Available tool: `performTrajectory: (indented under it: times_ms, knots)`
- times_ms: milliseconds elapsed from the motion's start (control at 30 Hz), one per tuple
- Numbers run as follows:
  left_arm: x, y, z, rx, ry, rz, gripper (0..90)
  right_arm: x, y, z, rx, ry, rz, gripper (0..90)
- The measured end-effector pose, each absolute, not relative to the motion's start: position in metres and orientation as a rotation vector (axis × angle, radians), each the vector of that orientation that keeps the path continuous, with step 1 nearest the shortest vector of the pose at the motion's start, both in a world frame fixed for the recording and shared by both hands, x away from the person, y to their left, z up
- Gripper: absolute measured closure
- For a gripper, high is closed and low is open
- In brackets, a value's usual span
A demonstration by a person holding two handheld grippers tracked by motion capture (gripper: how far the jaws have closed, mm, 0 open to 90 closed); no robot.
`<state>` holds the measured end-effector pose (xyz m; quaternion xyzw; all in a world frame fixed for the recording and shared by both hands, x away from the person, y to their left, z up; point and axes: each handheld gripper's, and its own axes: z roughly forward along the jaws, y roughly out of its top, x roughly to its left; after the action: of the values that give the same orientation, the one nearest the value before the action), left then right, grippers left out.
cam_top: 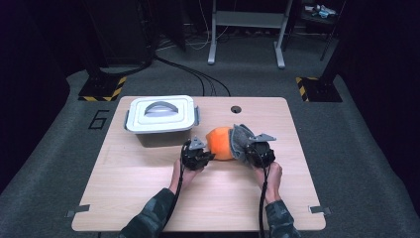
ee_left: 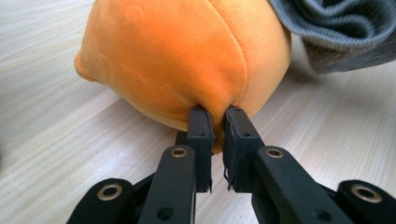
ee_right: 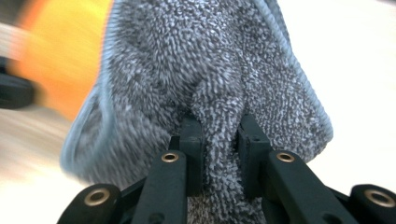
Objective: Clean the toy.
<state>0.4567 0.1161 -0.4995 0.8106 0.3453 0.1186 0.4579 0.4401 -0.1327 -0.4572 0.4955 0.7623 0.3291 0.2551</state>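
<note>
An orange plush ball (cam_top: 220,142) lies mid-table with a grey terry cloth (cam_top: 241,139) draped against its right side. My left gripper (cam_top: 207,156) sits at the ball's left front, shut on a pinch of the orange fabric (ee_left: 187,56); in the left gripper view its jaws almost meet around the fold, at the left gripper (ee_left: 216,122). My right gripper (cam_top: 251,150) is at the cloth's right side, shut on a fold of the grey cloth (ee_right: 210,79). The right gripper (ee_right: 219,133) shows the fold bunched between its jaws, with the ball (ee_right: 60,51) blurred behind on the left.
A white lidded box (cam_top: 160,114) with a grey handle stands at the table's back left, close behind my left gripper. A round cable hole (cam_top: 236,109) sits near the back edge. The wooden table (cam_top: 148,193) has open surface in front and at both sides.
</note>
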Motion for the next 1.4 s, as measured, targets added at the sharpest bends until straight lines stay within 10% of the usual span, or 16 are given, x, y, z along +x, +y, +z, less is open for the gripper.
performTrajectory:
  times_ms: [467, 733, 967, 1400]
  knots:
    - [0.455, 0.114, -0.499, 2.013, 0.844, 0.297, 81.0, 0.443, -0.105, -0.463, 1.288, 2.146, 0.892, 75.9]
    - [0.452, 0.108, -0.491, 2.008, 0.855, 0.366, 49.1, 0.441, -0.103, -0.465, 1.292, 2.166, 0.916, 76.0]
    - [0.458, 0.107, -0.493, 2.041, 0.867, 0.372, 75.7, 0.439, -0.103, -0.462, 1.278, 2.171, 0.930, 75.9]
    - [0.458, 0.107, -0.497, 2.057, 0.864, 0.369, 77.8, 0.471, -0.131, -0.464, 1.430, 2.091, 0.872, 76.0]
